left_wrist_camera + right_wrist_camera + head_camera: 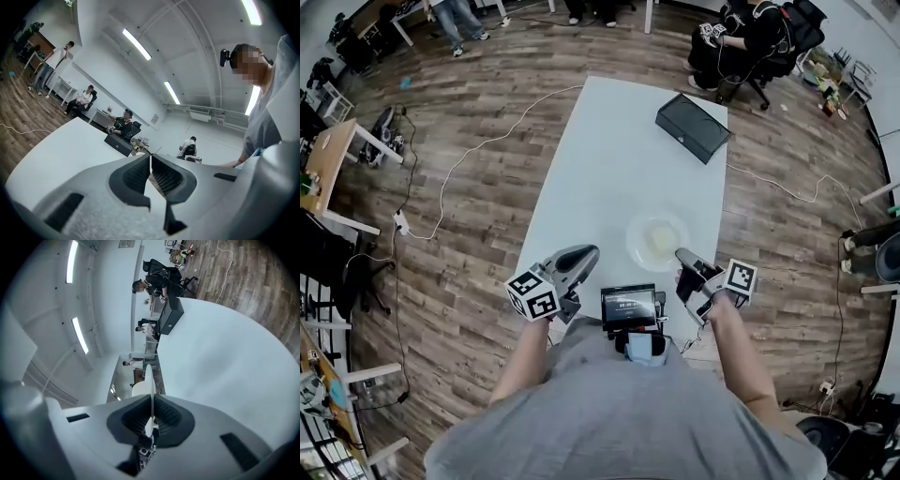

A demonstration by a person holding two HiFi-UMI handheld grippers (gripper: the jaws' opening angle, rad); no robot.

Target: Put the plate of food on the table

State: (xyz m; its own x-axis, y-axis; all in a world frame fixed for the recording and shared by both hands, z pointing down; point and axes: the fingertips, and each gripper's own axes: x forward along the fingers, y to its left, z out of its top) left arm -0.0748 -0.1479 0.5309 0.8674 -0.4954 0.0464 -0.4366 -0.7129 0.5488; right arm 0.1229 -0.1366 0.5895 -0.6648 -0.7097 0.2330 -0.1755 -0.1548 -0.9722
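Observation:
A clear plate [657, 241] with pale yellow food sits over the near right part of the white table [619, 141]. My right gripper [683, 256] is at the plate's near right rim. In the right gripper view the plate [148, 377] shows edge-on as a thin white rim, and my right gripper [151, 404] is shut on it. Whether the plate rests on the table I cannot tell. My left gripper [587, 253] hovers at the table's near left edge, apart from the plate. In the left gripper view my left gripper [150, 161] is shut with nothing in it.
A black box [692, 127] lies at the table's far right corner. Behind it a person [750, 37] sits in an office chair. A white cable [478, 145] runs over the wood floor to the left. A small screen [628, 306] hangs at my chest.

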